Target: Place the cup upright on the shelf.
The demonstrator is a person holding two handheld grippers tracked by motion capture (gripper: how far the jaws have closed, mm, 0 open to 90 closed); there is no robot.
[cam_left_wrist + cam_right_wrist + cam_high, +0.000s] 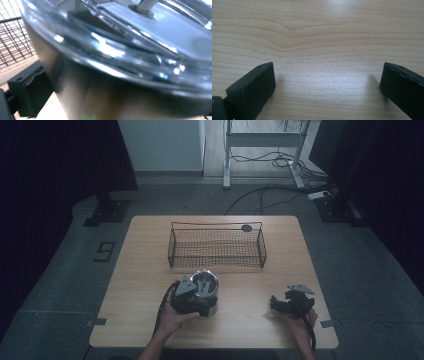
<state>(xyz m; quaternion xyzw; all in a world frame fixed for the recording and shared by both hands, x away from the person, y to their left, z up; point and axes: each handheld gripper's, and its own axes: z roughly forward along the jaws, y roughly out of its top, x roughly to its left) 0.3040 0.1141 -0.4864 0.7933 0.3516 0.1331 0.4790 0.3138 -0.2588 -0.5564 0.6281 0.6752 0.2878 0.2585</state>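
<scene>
A steel pot with a glass lid point(206, 287) stands on the wooden table point(145, 285), near its front left. My left gripper point(199, 300), held in a hand, sits right against the pot's near left side. In the left gripper view the pot's wall and lid point(120, 62) loom very close. One black finger point(31, 92) stands far out at the left beside the pot wall, and the other finger is hidden. My right gripper point(276, 304) rests at the front right, open, with bare wood between its fingers point(327, 72).
A black wire basket point(216, 226) stands at the middle back of the table and looks empty; its mesh point(13, 42) also shows in the left gripper view. A small dark disc point(246, 227) lies by its far right corner. Cables and a desk frame lie on the floor beyond.
</scene>
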